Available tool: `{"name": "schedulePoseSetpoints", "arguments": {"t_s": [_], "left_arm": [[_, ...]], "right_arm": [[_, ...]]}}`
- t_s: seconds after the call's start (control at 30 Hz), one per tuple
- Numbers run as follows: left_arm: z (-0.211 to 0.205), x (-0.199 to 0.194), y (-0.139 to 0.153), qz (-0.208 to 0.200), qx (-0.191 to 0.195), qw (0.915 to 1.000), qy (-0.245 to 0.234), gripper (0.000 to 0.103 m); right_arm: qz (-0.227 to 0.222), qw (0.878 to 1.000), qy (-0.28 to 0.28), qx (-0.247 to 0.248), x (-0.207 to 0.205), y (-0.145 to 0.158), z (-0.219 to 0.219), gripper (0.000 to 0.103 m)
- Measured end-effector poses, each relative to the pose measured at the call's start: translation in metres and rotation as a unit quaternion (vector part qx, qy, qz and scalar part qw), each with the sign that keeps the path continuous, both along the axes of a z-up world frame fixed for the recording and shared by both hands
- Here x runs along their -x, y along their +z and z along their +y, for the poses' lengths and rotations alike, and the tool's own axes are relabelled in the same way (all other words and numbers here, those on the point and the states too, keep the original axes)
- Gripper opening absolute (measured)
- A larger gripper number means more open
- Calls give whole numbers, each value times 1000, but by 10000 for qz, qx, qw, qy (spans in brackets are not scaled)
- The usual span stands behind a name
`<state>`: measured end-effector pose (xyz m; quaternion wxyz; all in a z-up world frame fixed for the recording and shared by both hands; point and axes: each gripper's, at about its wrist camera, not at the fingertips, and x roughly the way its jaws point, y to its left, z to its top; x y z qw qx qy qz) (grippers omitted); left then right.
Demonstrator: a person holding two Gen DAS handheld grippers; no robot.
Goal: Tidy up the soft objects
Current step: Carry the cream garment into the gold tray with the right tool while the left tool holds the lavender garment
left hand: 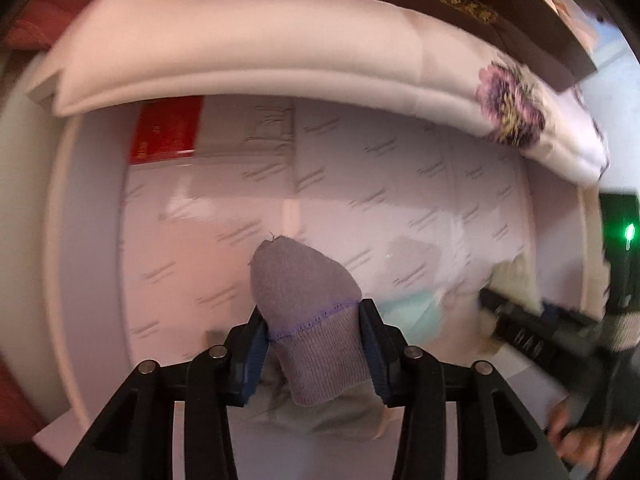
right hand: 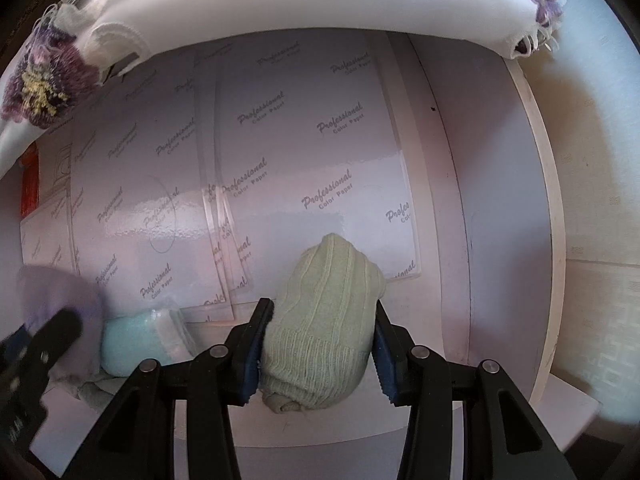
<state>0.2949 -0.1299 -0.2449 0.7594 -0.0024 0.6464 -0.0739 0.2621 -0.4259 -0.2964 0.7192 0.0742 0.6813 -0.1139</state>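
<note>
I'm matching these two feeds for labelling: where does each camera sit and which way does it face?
Left wrist: on the left tool, looking down at the purple sock between its fingers; the right tool and a hand show at right.
Right wrist: on the right tool, looking down at the green sock it grips; the left tool shows at left.
Shared: printed paper sheets, teal item, flowered cloth.

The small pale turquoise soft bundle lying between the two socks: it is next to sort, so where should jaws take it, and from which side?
Grip the small pale turquoise soft bundle across its rounded middle, coming straight down from above. It lies low on the white printed paper, so a judgement: side approaches look crowded by the purple-grey knitted sock and pale green ribbed sock.
</note>
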Motion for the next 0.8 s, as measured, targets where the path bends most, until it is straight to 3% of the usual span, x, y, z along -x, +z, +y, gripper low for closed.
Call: {"name": "schedulePoseSetpoints", "arguments": {"t_s": [0.2,0.33,0.5,0.8], "left_arm": [[10,19,-9,-45,-408,9991,-96,44],[28,26,-16,-23,-201,9997,152,44],[20,32,-17,-190,-330,9993,-49,44],[20,25,-14,-224,-285,9993,-26,45]], "right_arm": [[-128,9999,87,-55,5,8,6,47],[-208,9992,324,-93,13,20,15,46],[-519,9961,671,-234,21,49,30,46],[-1901,9691,1446,-609,25,158,58,46]]}}
